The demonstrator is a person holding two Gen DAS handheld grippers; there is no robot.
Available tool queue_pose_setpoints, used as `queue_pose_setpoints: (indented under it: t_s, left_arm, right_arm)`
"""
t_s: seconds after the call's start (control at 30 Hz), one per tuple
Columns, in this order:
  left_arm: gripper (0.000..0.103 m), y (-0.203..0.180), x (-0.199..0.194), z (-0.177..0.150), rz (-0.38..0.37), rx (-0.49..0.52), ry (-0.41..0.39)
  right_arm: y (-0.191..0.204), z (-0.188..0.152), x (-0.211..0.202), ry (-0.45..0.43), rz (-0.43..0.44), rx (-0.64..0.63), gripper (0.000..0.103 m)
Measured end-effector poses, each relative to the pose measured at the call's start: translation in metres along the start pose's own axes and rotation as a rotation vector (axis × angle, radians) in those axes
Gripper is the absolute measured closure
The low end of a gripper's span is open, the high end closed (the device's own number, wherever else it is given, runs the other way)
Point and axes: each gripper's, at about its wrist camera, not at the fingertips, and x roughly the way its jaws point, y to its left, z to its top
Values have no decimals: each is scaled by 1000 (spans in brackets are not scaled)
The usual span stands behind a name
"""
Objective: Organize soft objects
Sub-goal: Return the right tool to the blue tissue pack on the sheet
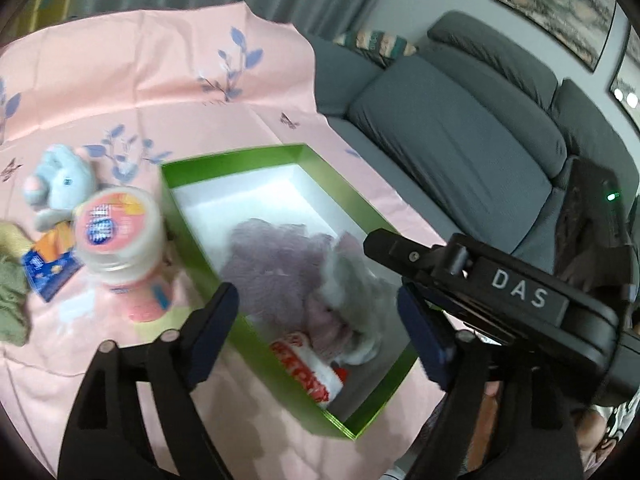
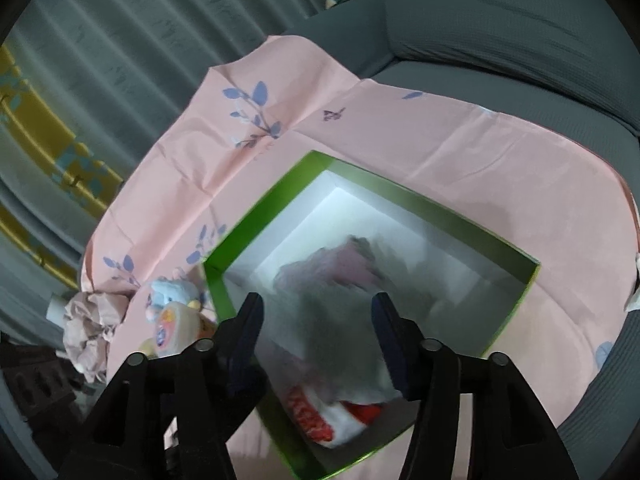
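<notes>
Sofa (image 1: 460, 136) — grey, behind and to the right of the work area. Pink cloth (image 1: 140, 92) with blue leaf print covers the surface.

Green box (image 1: 192, 224), white inside, sits on the cloth, lid off. It holds a mauve-grey plush (image 1: 280, 264) heaped toward the near end, and a red-and-white soft item (image 1: 316, 376) in the near corner, partly under the plush. Far end of the box is bare.

Outside, left of the box: blue toy (image 1: 60, 184), lying just beside a jar (image 1: 116, 232) with a pink printed lid; an olive knit piece (image 1: 12, 296) at the frame edge. Crumpled pinkish wad (image 2: 92, 328) at the cloth's far-left edge in the right wrist view.

Handling, judged: blue toy is light, soft, compressible, not fragile, not slippery. Best taken across the body or head; the pile will give, so close firmly. The jar touches or nearly touches it — approach from the far side.

Left gripper (image 1: 320, 320): spread wide, empty, over the box's near end, nothing between the pads. Right gripper (image 2: 316, 340): also spread wide, above the plush; the image is blurred there, but nothing looks clamped.
</notes>
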Motion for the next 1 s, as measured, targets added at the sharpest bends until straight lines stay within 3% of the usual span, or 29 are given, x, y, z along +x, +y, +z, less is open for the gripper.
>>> queue_pose_setpoints:
  t_s: [0.07,0.23,0.47,0.67,1.0]
  left_arm:
    - [13,6,-11,0,5,-14,-10]
    - [1,37,-47,-8,81,-78,-56]
    - [1,105,-97,-23,258,-226,-85]
    - [1,150,-141,-49,457,-326,-103]
    - [2,205,-167,-89,535,-448,-132]
  right_arm:
    - [9,-1,-3,-11,-1,-28,30]
    - [30,-7,-11,-37,20,-78,20]
    - [63,-18,-10,-21,29,-150,20]
    - [95,-33,-11,-11,47,-246,19]
    - [139,-60,2,59,142,-348,19]
